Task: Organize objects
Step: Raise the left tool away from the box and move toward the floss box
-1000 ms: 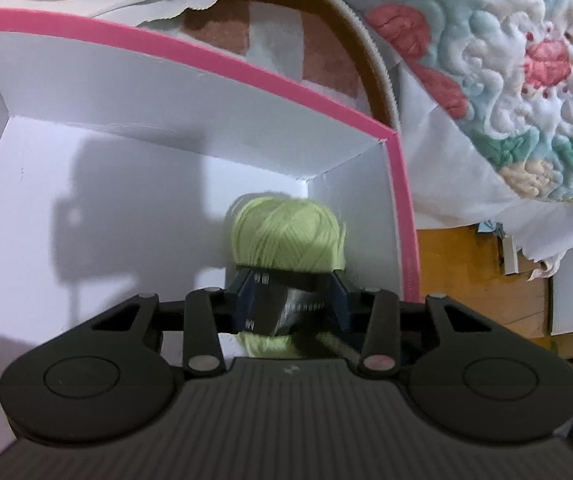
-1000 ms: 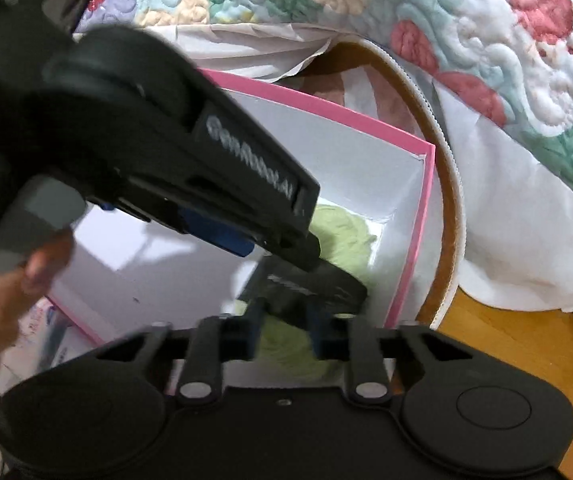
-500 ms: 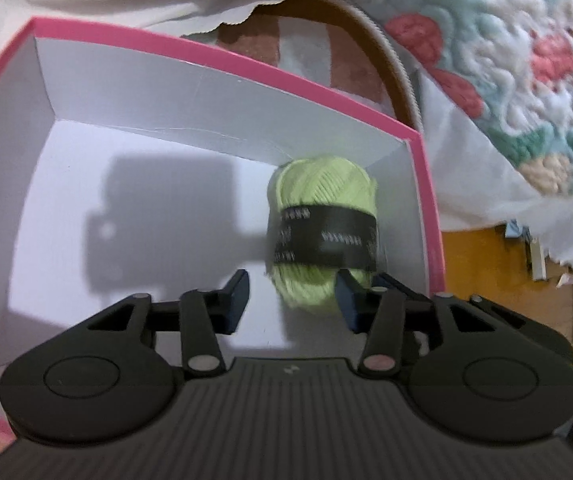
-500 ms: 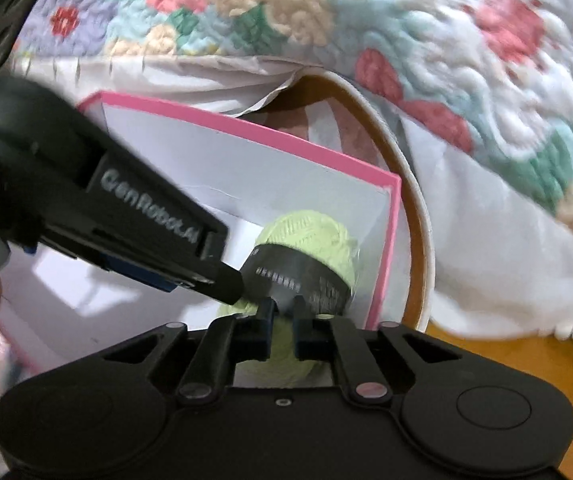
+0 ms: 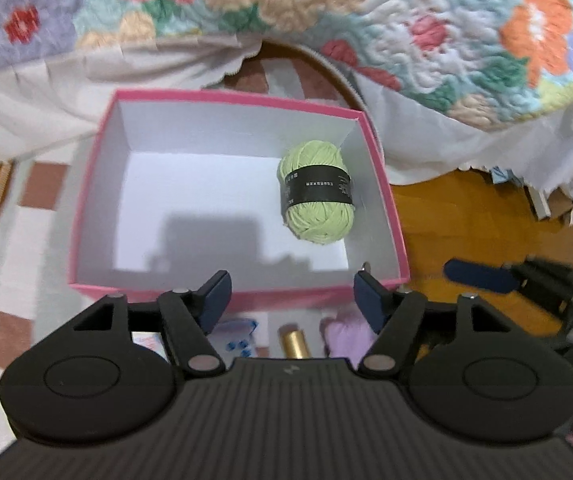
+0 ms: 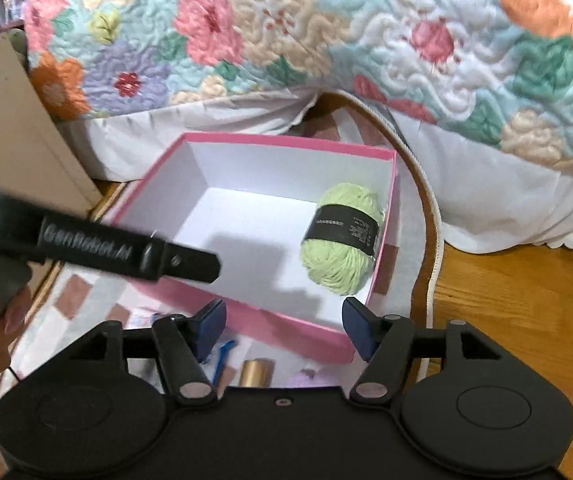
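Quilted floral bedding [image 5: 366, 20] hangs at twelve o'clock behind a pink box [image 5: 214, 98] on a rug [image 5: 26, 248]. Yarn [image 5: 317, 192] lies inside at its three o'clock wall. Left gripper [image 5: 290, 298] and right gripper [image 6: 284, 324], jaws just opened wide, hold nothing.

A floral quilt [image 5: 326, 20] in pastel colours drapes over a bed, with a white sheet [image 6: 498, 200] hanging below it toward the wooden floor [image 6: 518, 300]. A checked rug [image 5: 26, 240] with a corded edge lies on the floor. A beige panel [image 6: 26, 128] leans at the left of the right wrist view.
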